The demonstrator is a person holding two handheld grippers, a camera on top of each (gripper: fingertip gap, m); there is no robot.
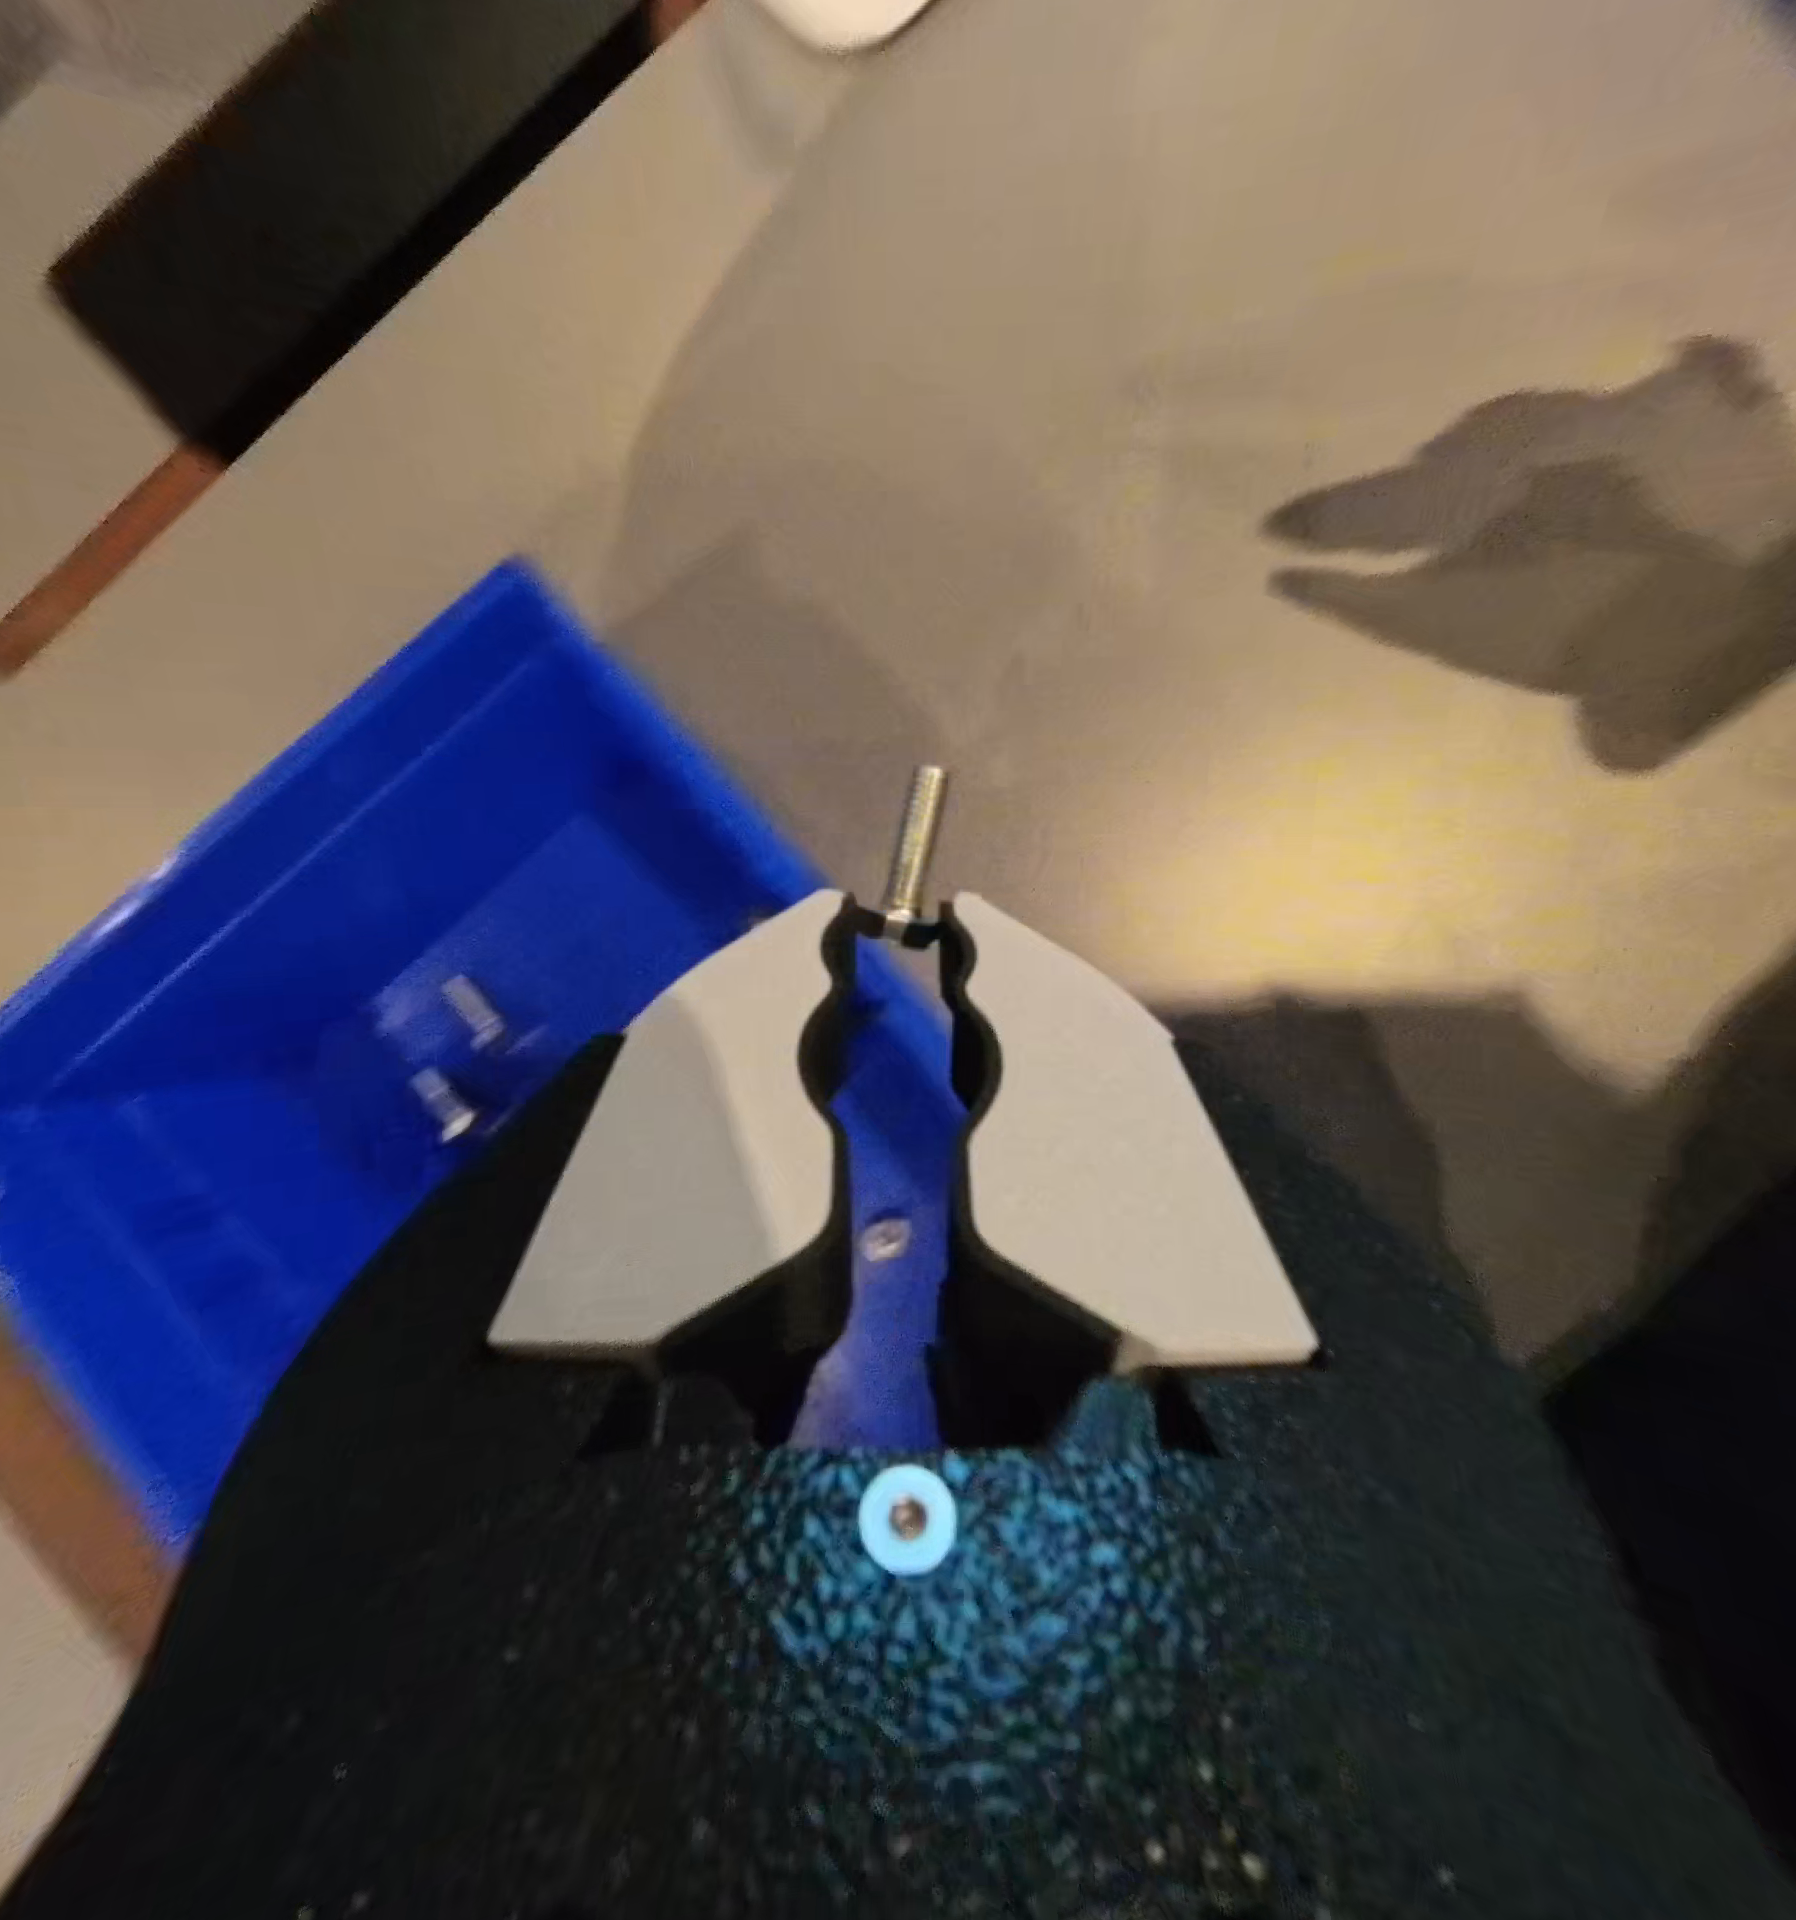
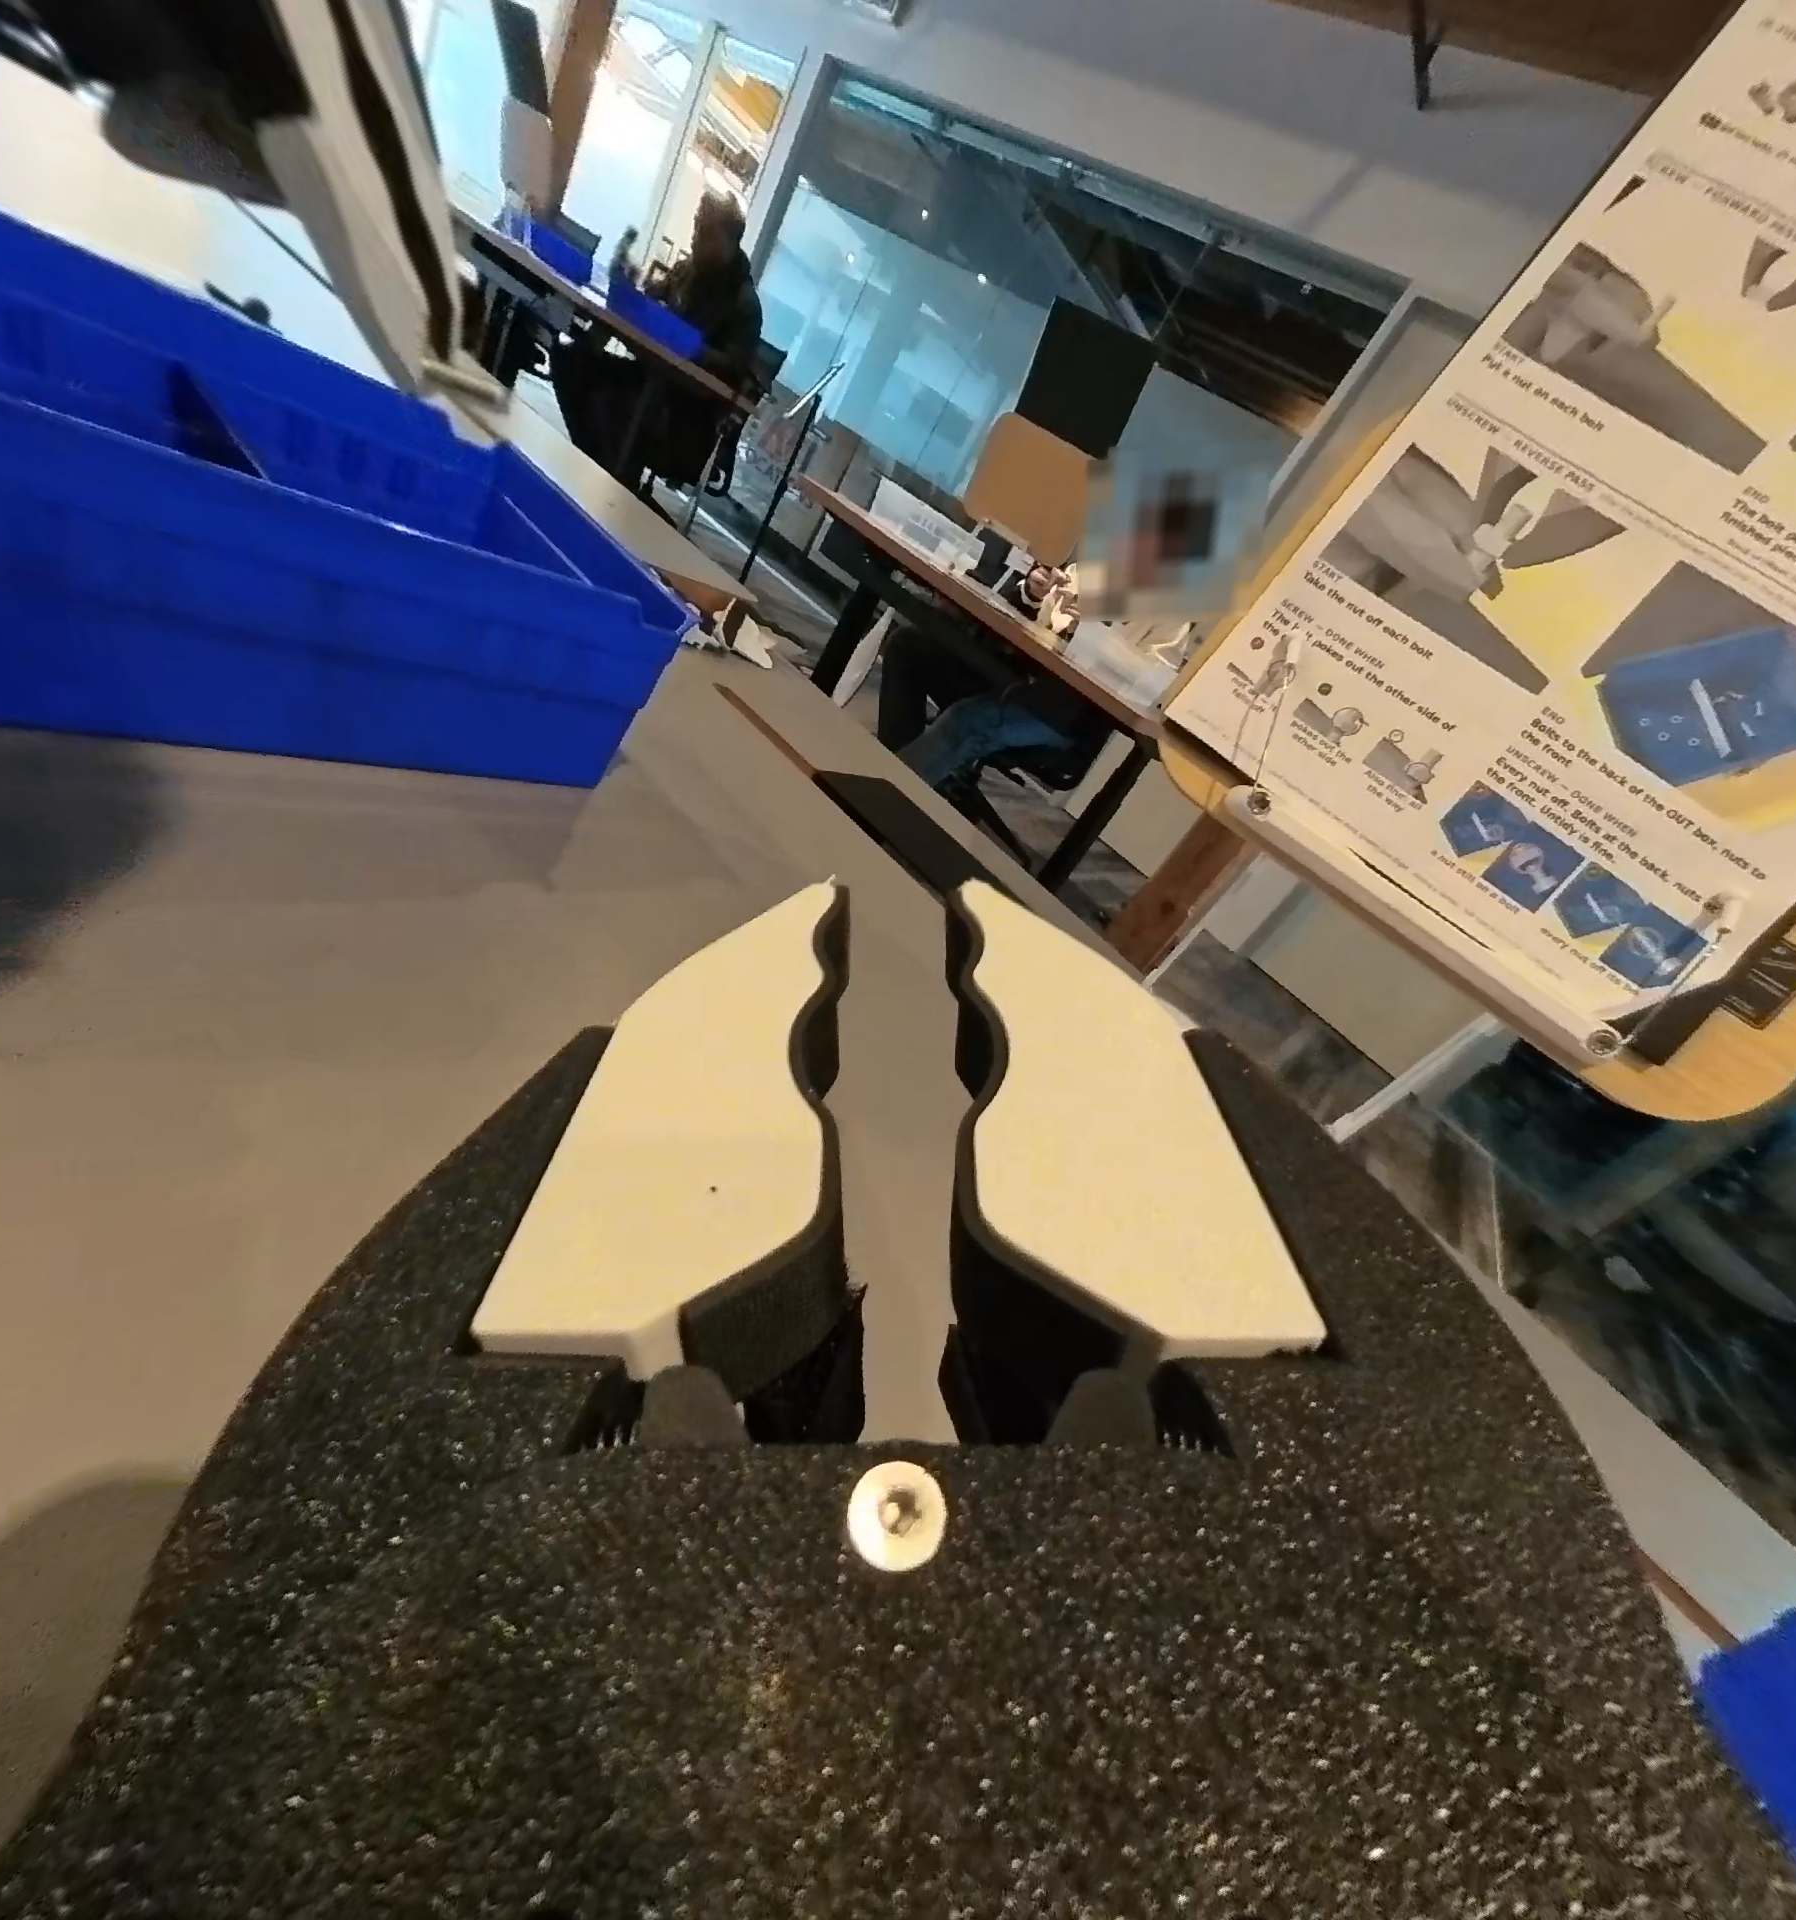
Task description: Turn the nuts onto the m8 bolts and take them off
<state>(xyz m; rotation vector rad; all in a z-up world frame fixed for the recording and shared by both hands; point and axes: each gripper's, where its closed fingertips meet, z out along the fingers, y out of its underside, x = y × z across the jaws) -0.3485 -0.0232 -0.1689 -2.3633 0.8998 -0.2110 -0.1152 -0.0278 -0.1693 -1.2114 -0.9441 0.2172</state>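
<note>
Left wrist view: the left gripper [image 1: 896, 920] is closed on a silver bolt [image 1: 915, 842]. Both fingertips press on the hex head; the threaded shank sticks straight out past the tips, above the grey table [image 1: 1133, 312]. No nut is seen on the shank. A blue bin [image 1: 281, 935] sits to the lower left, partly under the gripper body. Two more bolts [image 1: 458, 1049] lie inside it, blurred. The whole frame is motion-smeared. A dark, gripper-shaped shadow [image 1: 1559, 582] falls on the table at right. A black strip [image 1: 281, 208] crosses the upper left corner.

Right wrist view: the right gripper [image 2: 896, 904] stands open, a clear gap between its two white fingers [image 2: 707, 1143], with nothing between them; bare table surface [image 2: 250, 987] shows through the gap. The gripper sits low over the table. A large blue divided bin [image 2: 250, 582] rests on the table to the left, its contents hidden by its wall. A second blue bin corner [image 2: 1777, 1704] shows at lower right. An illustrated instruction sheet [image 2: 1600, 520] stands propped on a stand at right. Behind, other tables [image 2: 977, 551] and a seated person [image 2: 717, 291] are in the room. The left gripper with the bolt cannot be made out in this view.
</note>
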